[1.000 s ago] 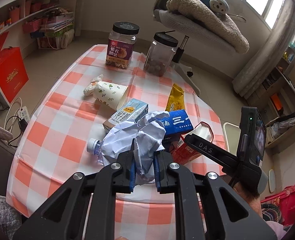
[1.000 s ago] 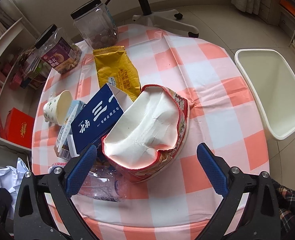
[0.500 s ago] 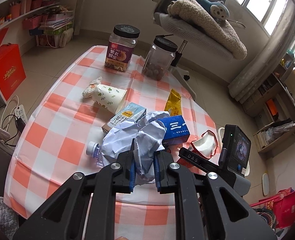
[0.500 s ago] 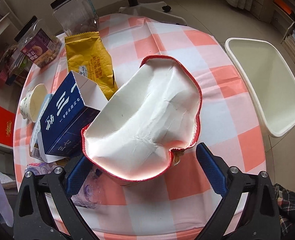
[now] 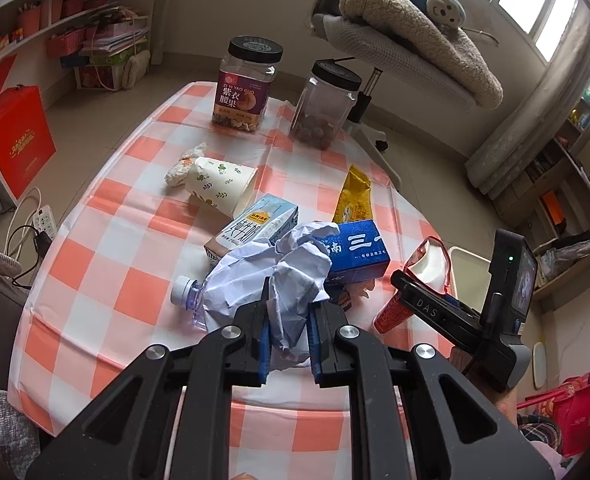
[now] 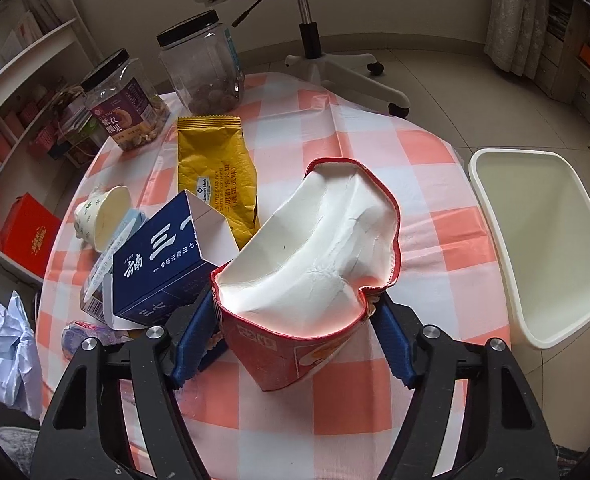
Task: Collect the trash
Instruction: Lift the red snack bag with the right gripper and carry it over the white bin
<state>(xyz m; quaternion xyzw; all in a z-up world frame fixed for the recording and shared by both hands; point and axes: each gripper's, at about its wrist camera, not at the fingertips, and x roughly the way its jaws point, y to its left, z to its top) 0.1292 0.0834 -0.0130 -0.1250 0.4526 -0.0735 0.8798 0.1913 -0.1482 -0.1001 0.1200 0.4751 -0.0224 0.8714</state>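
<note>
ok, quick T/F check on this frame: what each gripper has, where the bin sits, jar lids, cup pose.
1. The left gripper is shut on the crumpled paper. True.
2. The right gripper is clamped on the blue box. False: the crushed red noodle cup sits between its fingers, which are closing on it; the blue box lies beside it.
3. The white bin stands on the checked tablecloth. False: it stands on the floor beside the table.
4. Both clear jars have black lids on. True.
5. The paper cup stands upright. False: it lies on its side.
</note>
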